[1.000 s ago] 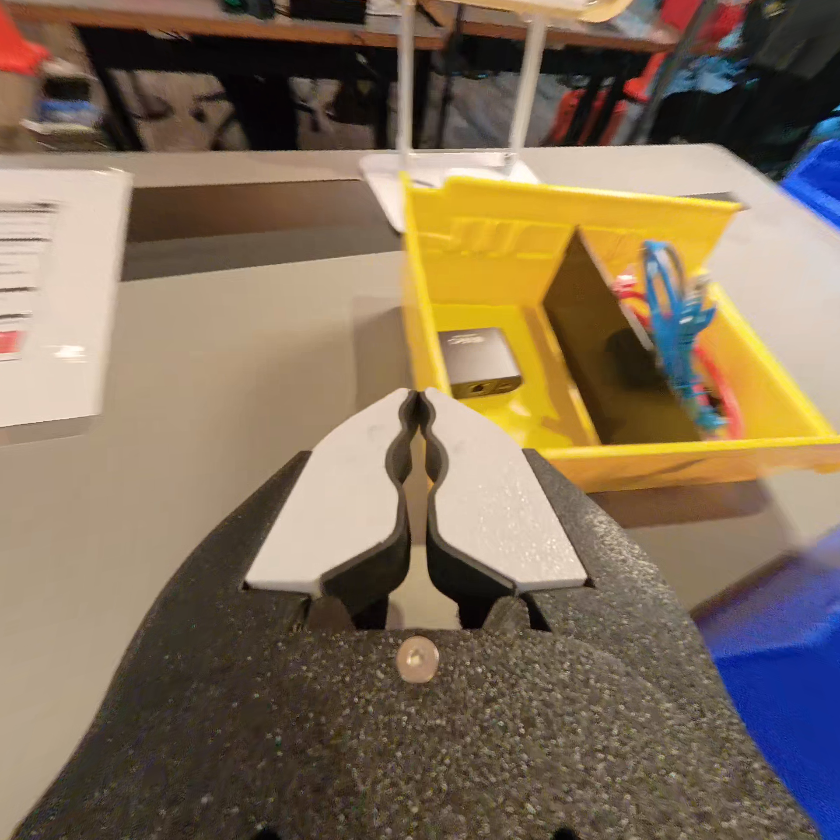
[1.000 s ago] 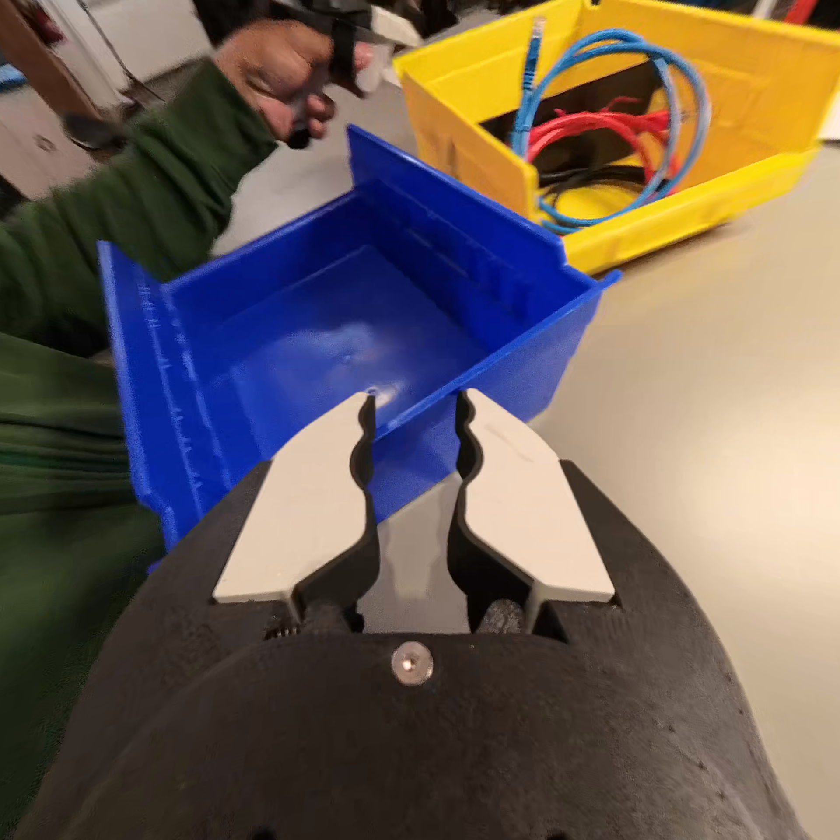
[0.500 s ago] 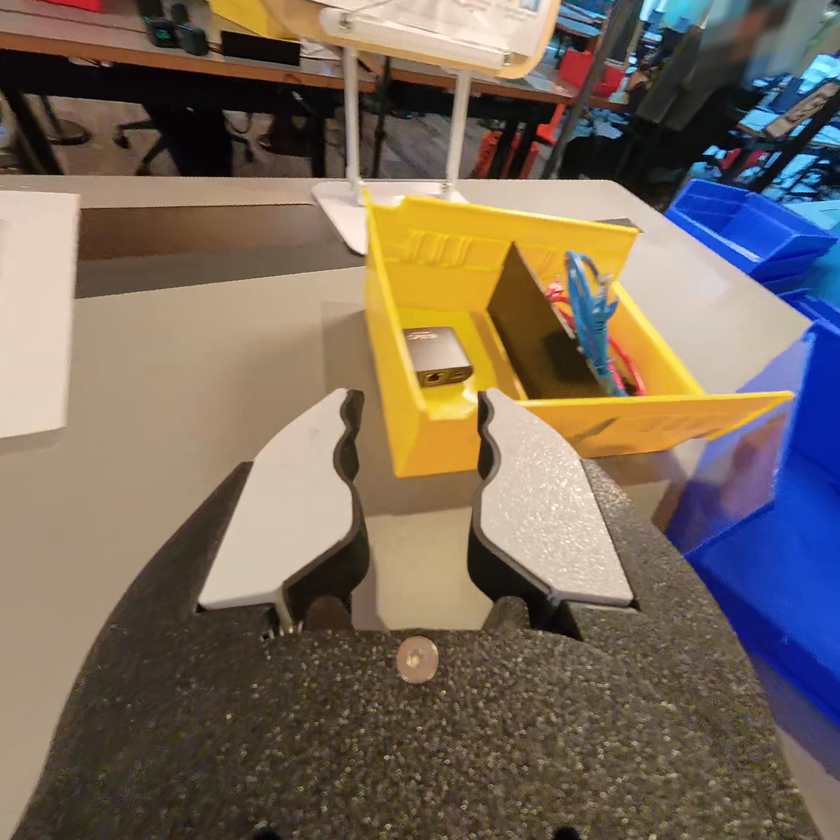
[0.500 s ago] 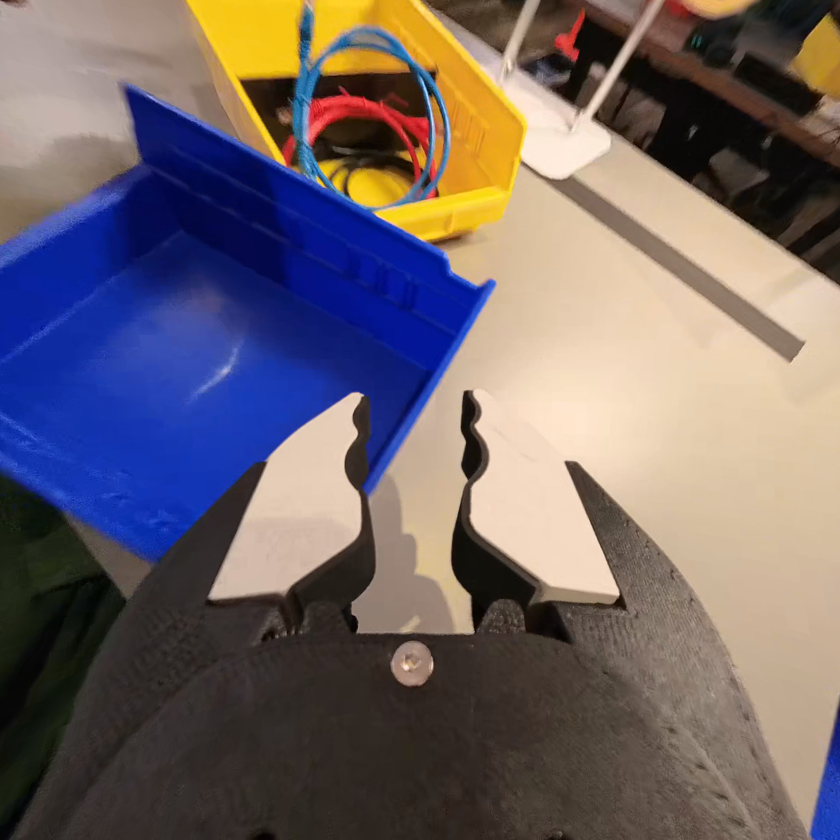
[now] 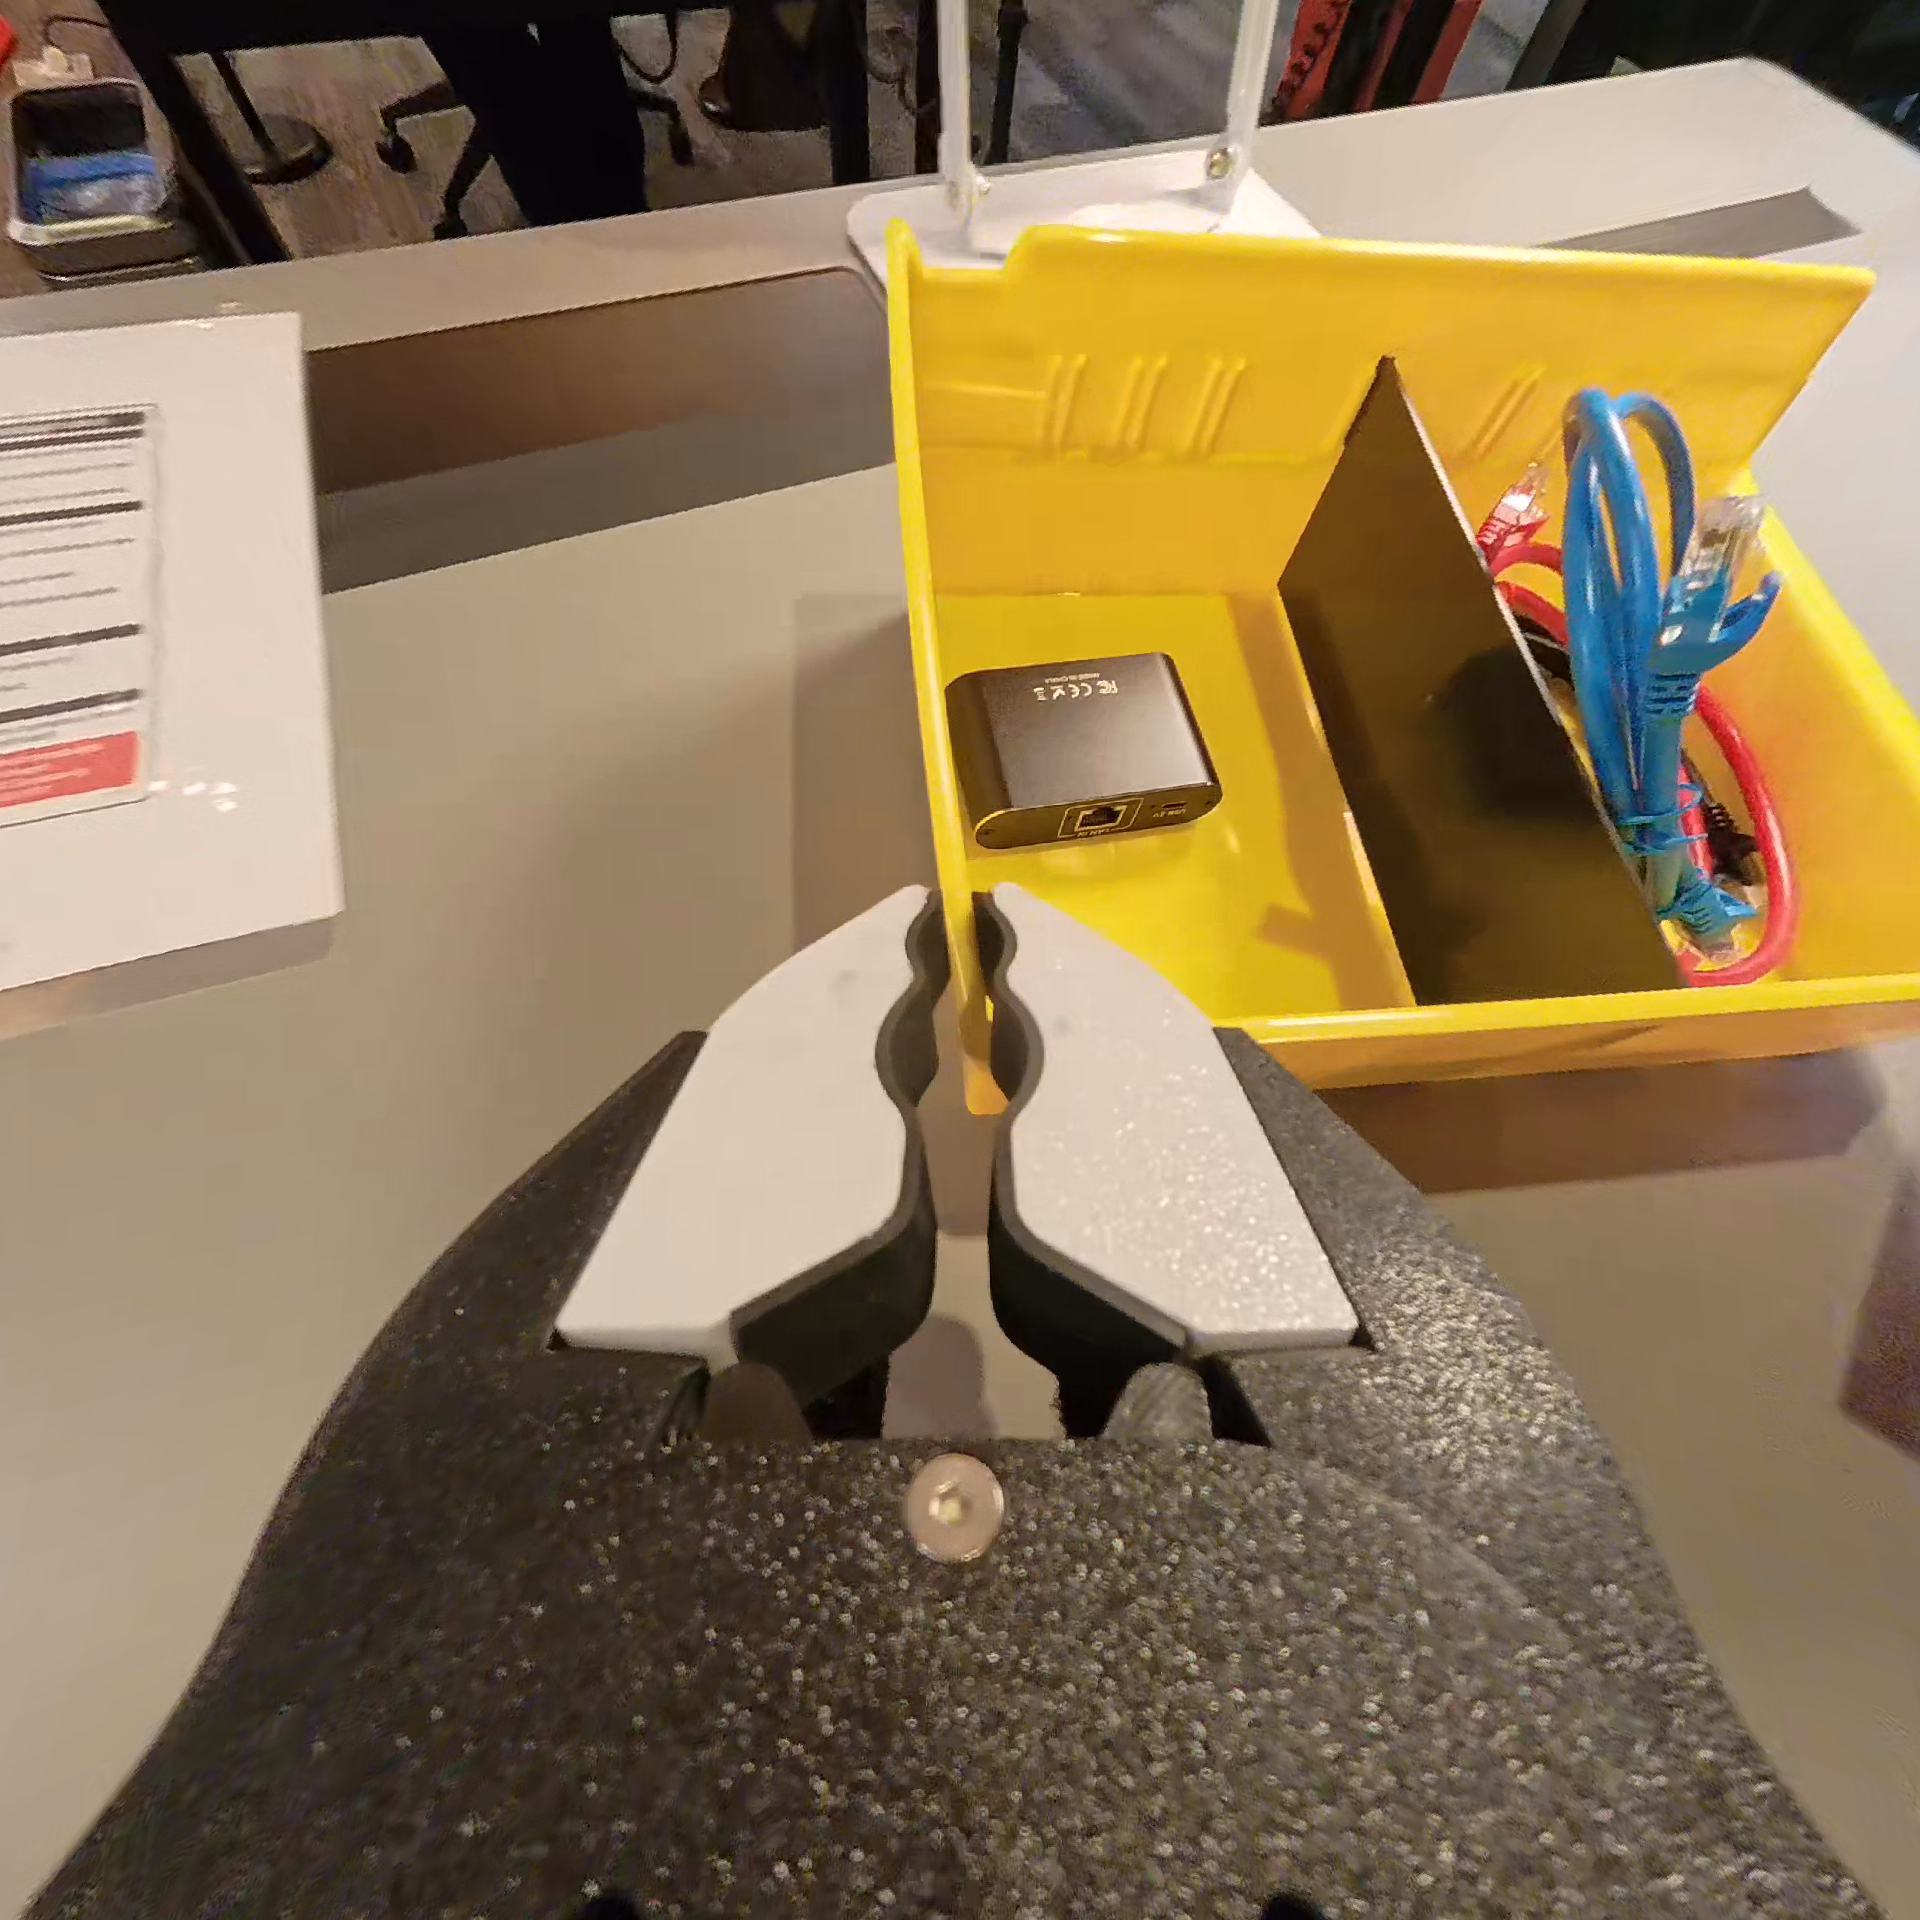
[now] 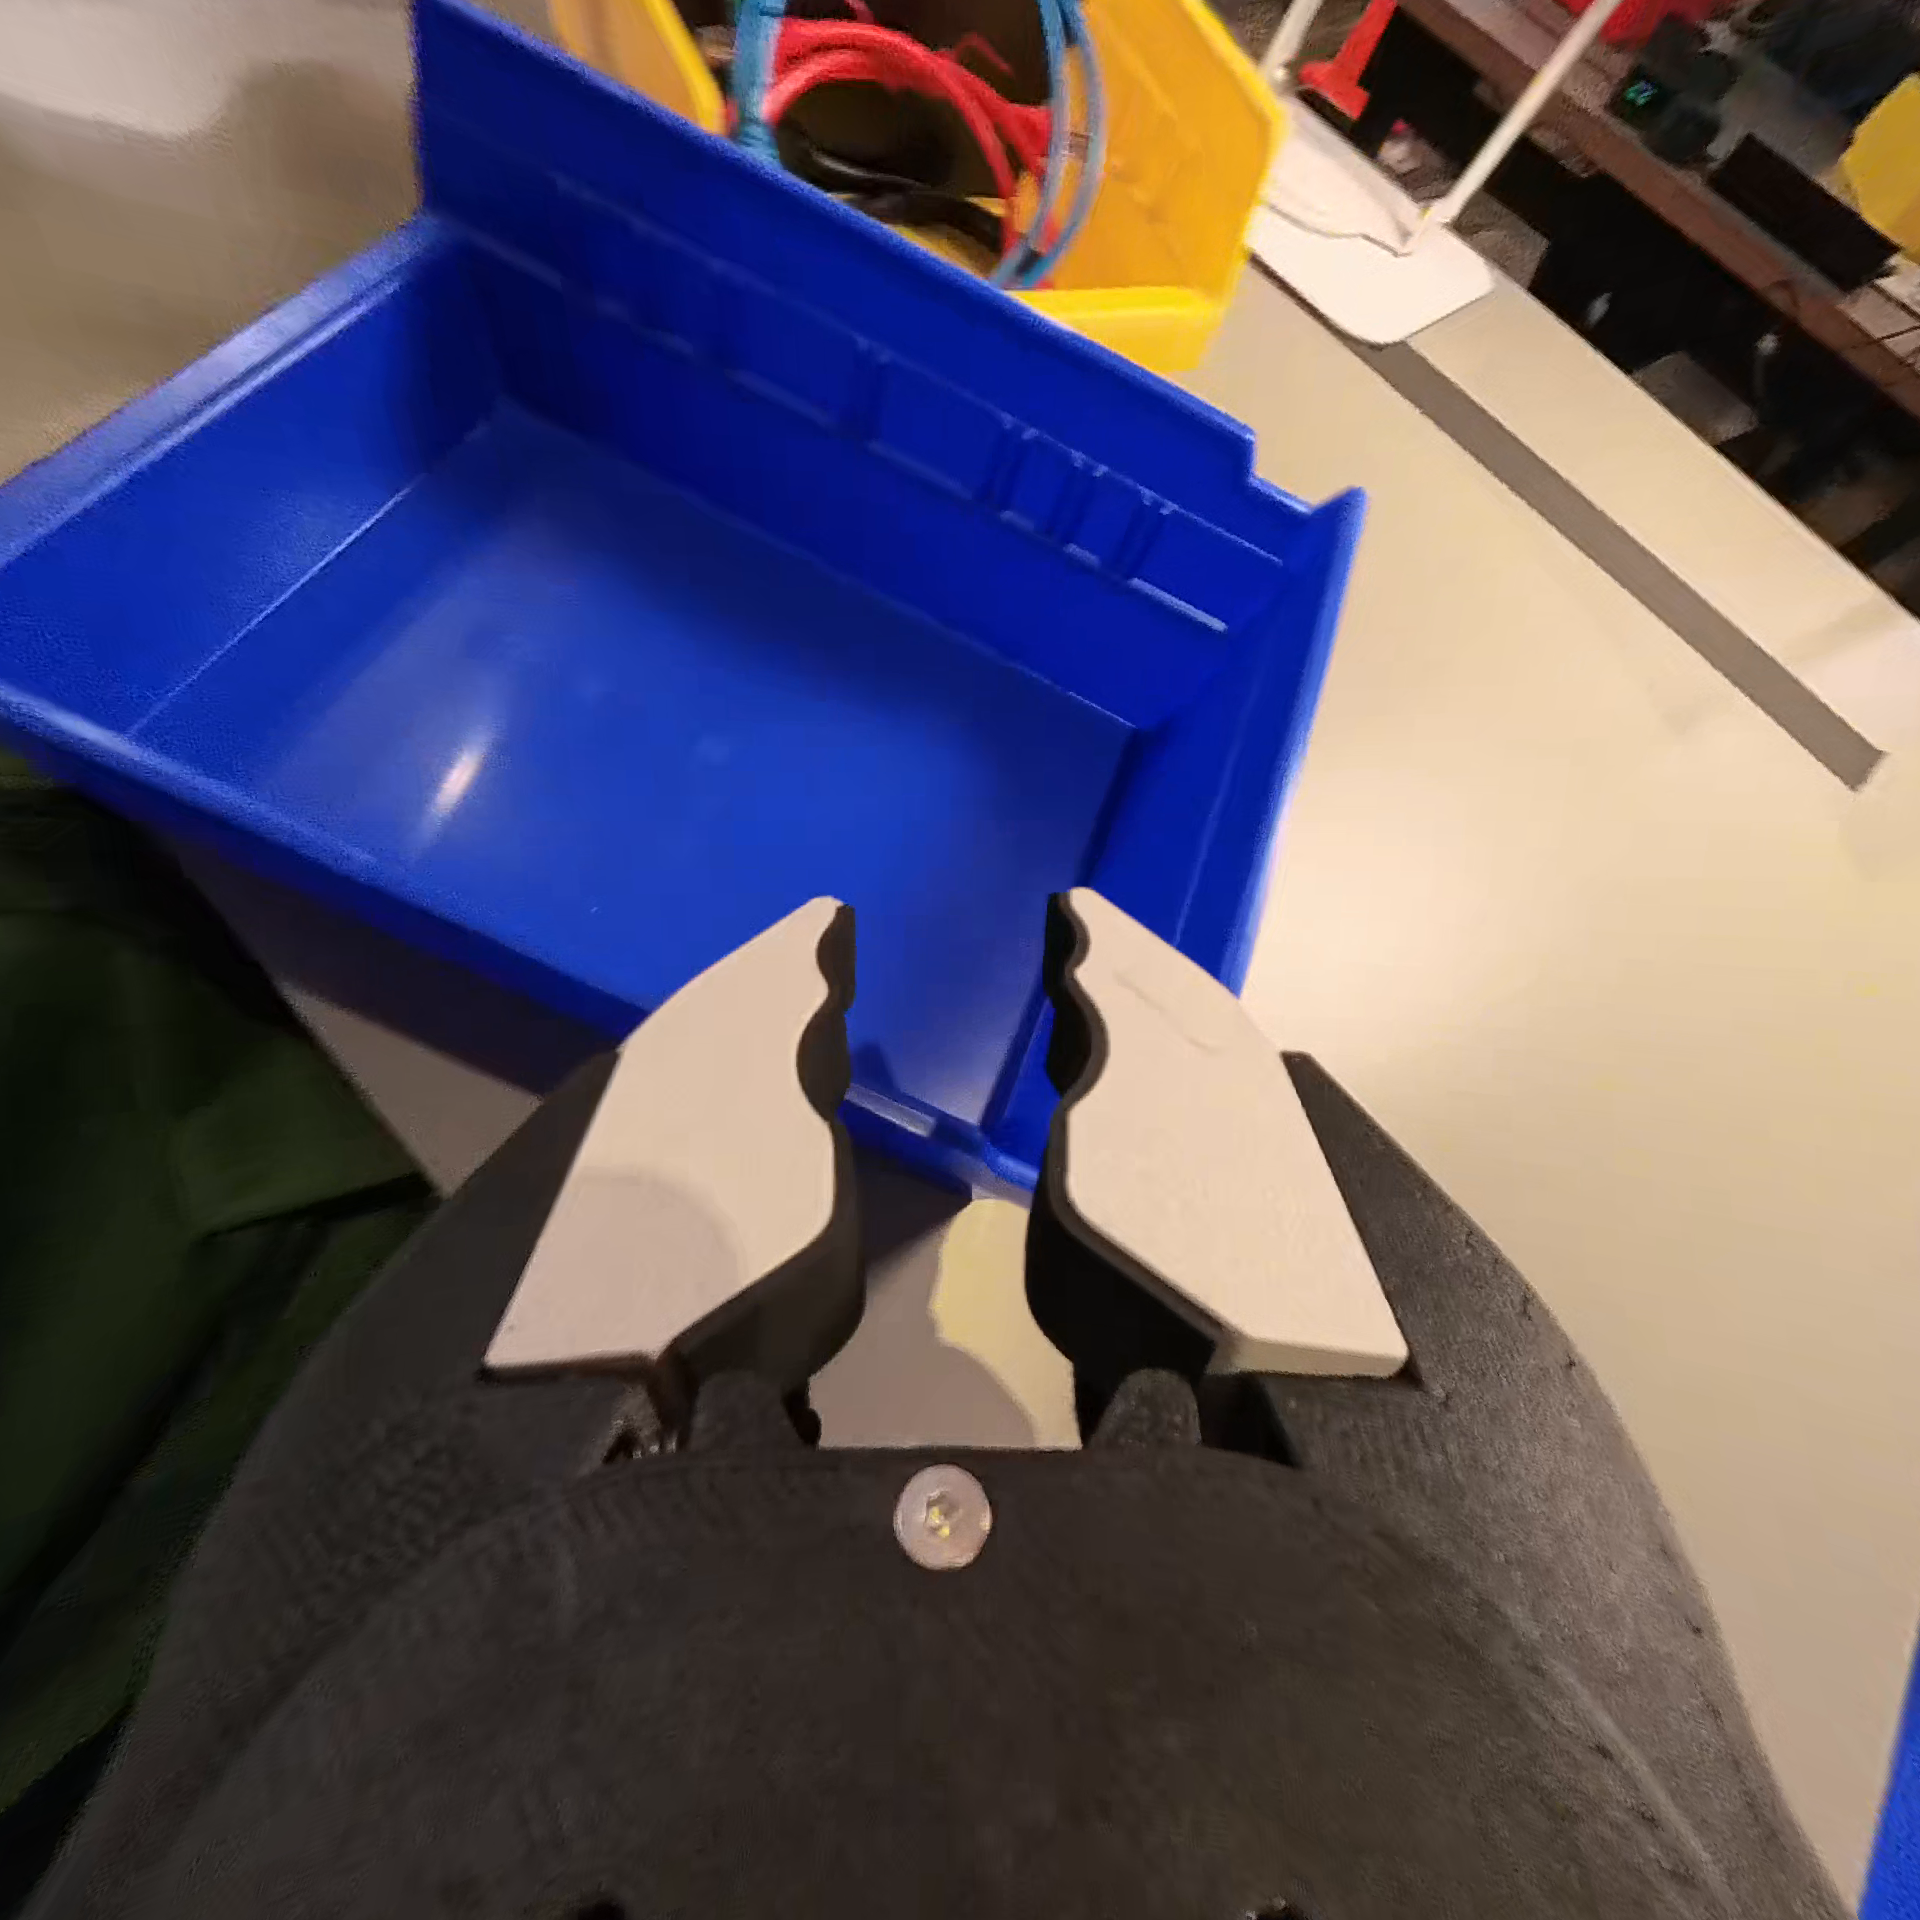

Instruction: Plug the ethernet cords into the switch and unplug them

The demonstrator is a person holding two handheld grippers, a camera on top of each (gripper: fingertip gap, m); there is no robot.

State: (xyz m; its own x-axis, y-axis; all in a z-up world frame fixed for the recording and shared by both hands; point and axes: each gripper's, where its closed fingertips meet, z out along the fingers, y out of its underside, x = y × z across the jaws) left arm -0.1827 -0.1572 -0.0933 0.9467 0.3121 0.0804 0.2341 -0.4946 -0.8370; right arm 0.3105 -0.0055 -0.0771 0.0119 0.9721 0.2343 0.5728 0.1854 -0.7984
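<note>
**Left gripper pinching the yellow bin wall, right one hanging over the blue bin**

The left gripper point(image 5: 961, 914) is closed down on the near corner of the yellow bin point(image 5: 1091, 416), its fingers point(image 5: 1122, 1122) squeezing the thin left side wall between them, so it's got the bin itself and none of the contents. Inside, a black divider point(image 5: 1455, 748) splits the bin in two. The switch point(image 5: 1086, 743), a small dark box, lies flat in the left compartment with its port side facing the camera. The ethernet cords sit in the right compartment: a blue cord point(image 5: 1631, 623) coiled up and leaning against the divider, and a red cord point(image 5: 1756, 831) looped under it. A white sheet point(image 5: 208, 623) with printing lies on the grey table point(image 5: 571, 779) off to the left.

The right gripper point(image 6: 948, 920) is partly open, holding nothing, hovering over the near right corner of a blue bin point(image 6: 260, 499). The yellow bin sits right behind it. A green sleeve point(image 6: 156, 1143) shows at the left edge.
</note>
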